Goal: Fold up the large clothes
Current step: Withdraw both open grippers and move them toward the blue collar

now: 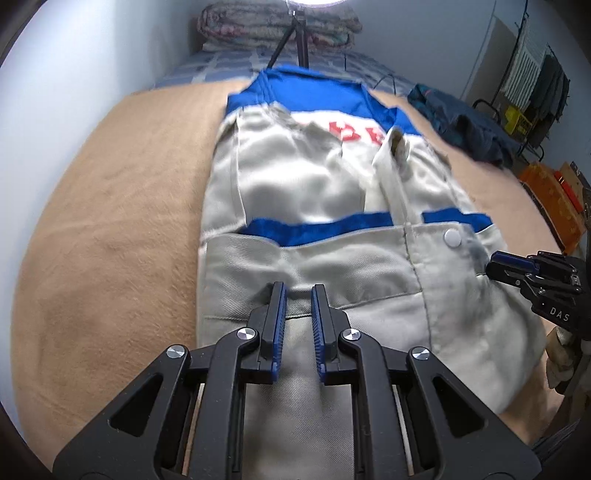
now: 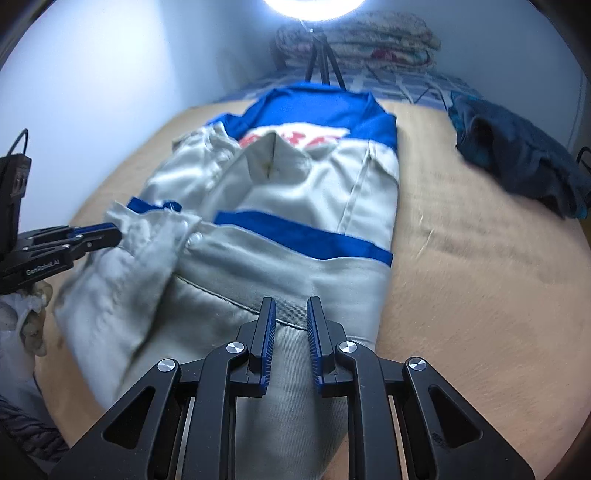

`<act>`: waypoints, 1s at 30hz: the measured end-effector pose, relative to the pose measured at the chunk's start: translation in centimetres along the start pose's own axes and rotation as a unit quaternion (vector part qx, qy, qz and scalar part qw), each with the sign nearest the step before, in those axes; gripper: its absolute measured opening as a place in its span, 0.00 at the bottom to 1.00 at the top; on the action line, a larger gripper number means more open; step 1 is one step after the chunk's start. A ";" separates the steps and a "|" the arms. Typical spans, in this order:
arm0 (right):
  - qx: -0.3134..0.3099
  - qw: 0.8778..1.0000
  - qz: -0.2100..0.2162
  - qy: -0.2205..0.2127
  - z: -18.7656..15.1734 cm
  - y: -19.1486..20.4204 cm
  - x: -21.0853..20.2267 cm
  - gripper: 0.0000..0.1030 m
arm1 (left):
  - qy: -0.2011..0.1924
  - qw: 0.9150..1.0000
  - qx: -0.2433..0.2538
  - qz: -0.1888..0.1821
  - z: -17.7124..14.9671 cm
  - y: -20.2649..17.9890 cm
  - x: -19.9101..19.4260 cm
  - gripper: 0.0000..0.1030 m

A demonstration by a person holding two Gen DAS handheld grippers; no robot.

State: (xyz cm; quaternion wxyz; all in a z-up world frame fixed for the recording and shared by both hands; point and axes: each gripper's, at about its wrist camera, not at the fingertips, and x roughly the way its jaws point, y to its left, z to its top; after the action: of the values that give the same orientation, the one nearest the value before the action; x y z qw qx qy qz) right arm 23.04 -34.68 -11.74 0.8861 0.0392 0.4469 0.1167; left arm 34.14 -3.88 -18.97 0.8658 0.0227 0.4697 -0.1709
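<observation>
A large grey work jacket (image 1: 332, 266) with blue bands and red lettering lies lengthwise on a tan blanket (image 1: 110, 206), its sides folded inward. My left gripper (image 1: 299, 291) hovers over the near hem, jaws a little apart and empty. My right gripper (image 2: 291, 306) is over the same hem on the other side, jaws also a little apart with nothing between them. The jacket (image 2: 288, 229) fills the middle of the right wrist view. Each gripper shows at the edge of the other's view, the right one (image 1: 495, 264) and the left one (image 2: 114, 232), both against the jacket's side.
A dark blue garment (image 2: 517, 155) lies crumpled on the blanket (image 2: 480, 258) at the far right. A folded quilt (image 1: 280, 29) and a black tripod (image 1: 291, 40) stand at the bed's far end. A wall runs along the left. A clothes rack (image 1: 535, 74) and orange boxes (image 1: 550, 188) stand at the right.
</observation>
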 end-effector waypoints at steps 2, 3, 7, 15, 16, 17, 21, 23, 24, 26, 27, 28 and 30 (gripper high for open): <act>0.000 1.000 -0.004 0.004 -0.3 0.1 0.7 0.15 | -0.002 1.000 -0.004 -0.002 -0.3 0.2 0.5 0.13; 0.001 1.000 -0.005 0.003 -0.3 0.1 0.9 0.15 | -0.006 1.000 -0.003 -0.002 -0.3 0.2 0.7 0.13; 0.014 1.000 0.005 0.013 0.0 -0.4 1.1 0.15 | -0.005 1.000 0.001 0.008 -0.2 -0.1 0.2 0.13; 0.010 1.000 -0.018 -0.017 0.6 0.5 -4.0 0.15 | -0.047 0.998 0.015 0.030 0.1 -2.0 -6.0 0.13; 0.010 1.000 -0.019 -0.022 0.8 0.6 -4.7 0.15 | -0.058 0.998 0.020 0.031 0.2 -2.3 -7.2 0.13; 0.008 0.999 -0.020 -0.030 0.9 0.8 -5.6 0.15 | -0.071 0.997 0.027 0.034 0.2 -2.7 -8.6 0.13; 0.000 0.998 -0.015 -0.057 1.5 1.4 -9.6 0.15 | -0.109 0.991 0.056 0.046 0.8 -4.2 -13.1 0.13; -0.006 0.997 -0.013 -0.070 2.0 1.7 -11.7 0.15 | -0.126 0.989 0.063 0.045 1.4 -4.8 -15.2 0.13; -0.009 0.997 -0.013 -0.075 2.3 1.7 -12.4 0.15 | -0.133 0.988 0.067 0.046 1.7 -5.1 -16.2 0.13; -0.016 0.996 -0.013 -0.087 3.1 1.9 -14.2 0.15 | -0.148 0.985 0.074 0.049 2.4 -5.5 -17.9 0.13; -0.020 0.995 -0.013 -0.094 3.5 2.1 -15.2 0.15 | -0.158 0.983 0.078 0.050 3.0 -5.8 -19.0 0.13; -0.025 0.994 -0.012 -0.101 4.0 2.3 -16.2 0.15 | -0.165 0.982 0.081 0.051 3.4 -5.9 -19.8 0.13; -0.033 0.993 -0.013 -0.115 5.3 2.6 -18.0 0.15 | -0.179 0.979 0.086 0.054 4.5 -6.1 -21.3 0.13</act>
State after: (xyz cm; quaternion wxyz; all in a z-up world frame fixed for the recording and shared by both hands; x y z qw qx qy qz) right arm 16.50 -36.33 5.92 0.9337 0.0172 0.3387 0.1150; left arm 25.16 -4.62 1.80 0.9386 0.0917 0.2887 -0.1651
